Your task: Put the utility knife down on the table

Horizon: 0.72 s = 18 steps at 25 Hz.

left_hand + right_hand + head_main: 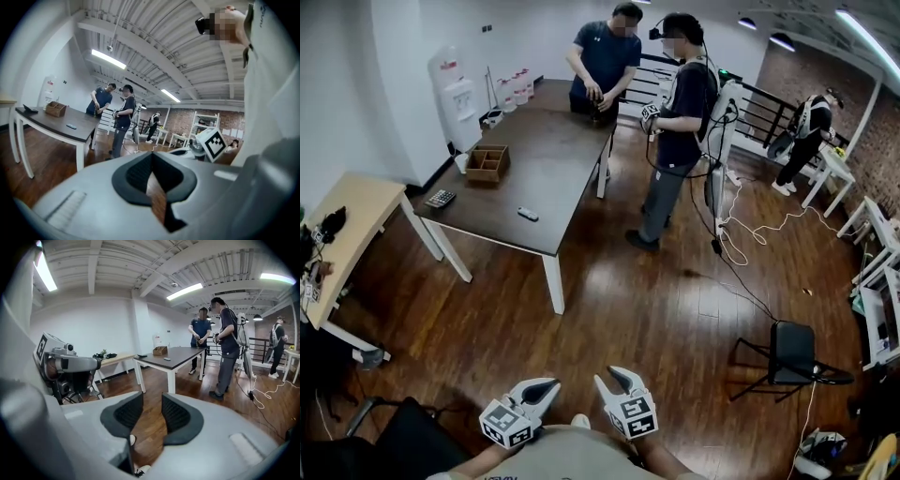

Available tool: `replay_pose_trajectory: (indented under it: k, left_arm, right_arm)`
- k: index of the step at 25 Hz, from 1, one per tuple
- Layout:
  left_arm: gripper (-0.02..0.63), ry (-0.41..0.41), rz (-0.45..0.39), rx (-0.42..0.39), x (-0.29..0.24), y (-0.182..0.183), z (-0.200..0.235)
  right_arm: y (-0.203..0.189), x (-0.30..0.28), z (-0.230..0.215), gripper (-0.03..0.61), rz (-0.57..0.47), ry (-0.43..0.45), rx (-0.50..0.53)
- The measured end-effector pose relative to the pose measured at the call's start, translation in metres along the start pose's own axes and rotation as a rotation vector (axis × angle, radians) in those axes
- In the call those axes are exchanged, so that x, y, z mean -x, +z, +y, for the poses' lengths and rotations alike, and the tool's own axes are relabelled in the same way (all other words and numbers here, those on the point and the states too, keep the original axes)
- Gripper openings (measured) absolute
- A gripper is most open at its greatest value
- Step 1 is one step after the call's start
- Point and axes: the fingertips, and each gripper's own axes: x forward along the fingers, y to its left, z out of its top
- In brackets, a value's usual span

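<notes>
I have the dark wooden floor (pixel 628 309) under me and the long dark table (pixel 553 178) well ahead across it. Two people stand at its far end, one behind it (pixel 605 56) and one beside its corner (pixel 680 122). Both my grippers hang low, close to my body and well apart from the table.

The left gripper (pixel 546 386) has its jaws together at the tips with only floor showing behind them. The right gripper (pixel 617 378) has its jaws apart with a clear gap between the pads, and only floor shows through it. The two sit just beside each other.

On the table a wooden box (pixel 487 163) stands near the left edge and a calculator (pixel 441 198) lies at the near left corner. A small oblong object (pixel 528 214) lies flat near the near edge. It could be the utility knife, but it is too small for me to tell.
</notes>
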Motion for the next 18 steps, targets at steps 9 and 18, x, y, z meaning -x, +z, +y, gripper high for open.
replay_pose_trajectory:
  k: [9,18]
  left_arm:
    - [0.002,0.013,-0.039,-0.005,0.004,-0.001,-0.007]
    - [0.002,-0.007,-0.058,-0.014,0.004,0.001,-0.009]
  right_arm:
    - [-0.003,0.007,0.021,0.124,0.001,0.055,0.026]
    - [0.002,0.011,0.03,0.124,-0.02,0.045,0.044]
